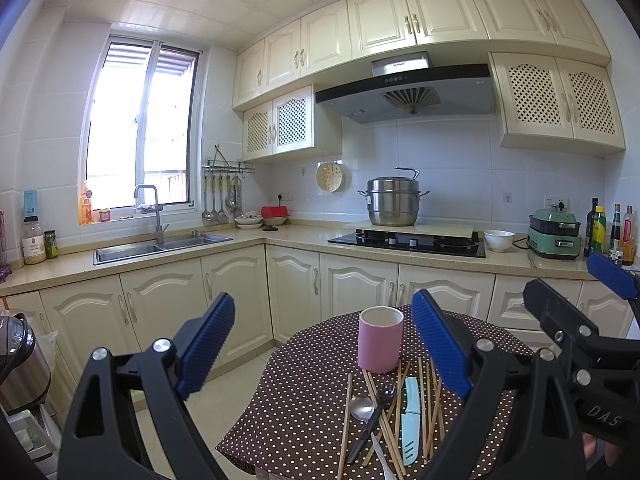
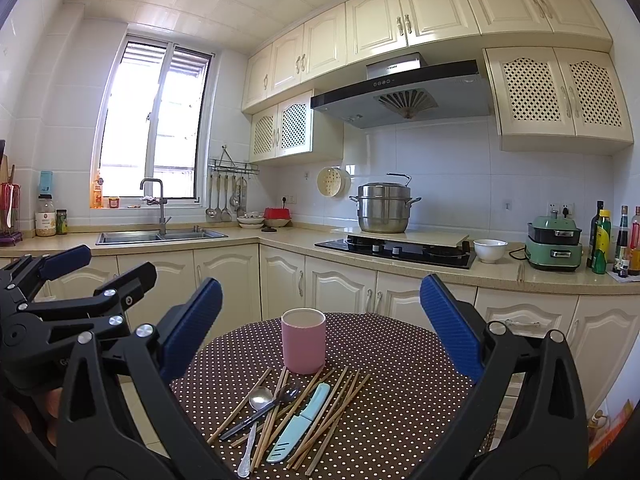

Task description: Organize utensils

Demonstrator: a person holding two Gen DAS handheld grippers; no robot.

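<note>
So nothing has been picked up yet: both grippers hang above the near edge of the round table [image 2: 400, 360] with its brown dotted cloth, and both sets of jaws stand wide with nothing between them. The left gripper [image 1: 320, 348] fills the lower part of its own view; the right gripper [image 2: 320, 328] does the same in its view.

The pink cup [image 2: 303, 340] stands upright at the centre of the frame, and seems to be where the utensils belong. Just below it in the frame lies a loose heap: wooden chopsticks [image 2: 340, 404] fanned out and crossing one another, a metal spoon [image 2: 259, 398] at lower left of the heap, a black fork [image 2: 276, 400] lying across the spoon's handle, and a light blue knife [image 2: 300, 424] slanting through the middle.

The step in hand looks like the first pick. I would start with a piece lying on top, probably the fork or the knife, since pulling a buried chopstick would scatter the rest. Come down across the handle, not along it, and close near one end so the piece can be tipped upright into the cup. The cup looks light, so steadying it with the other gripper may prevent a knock-over.
</note>
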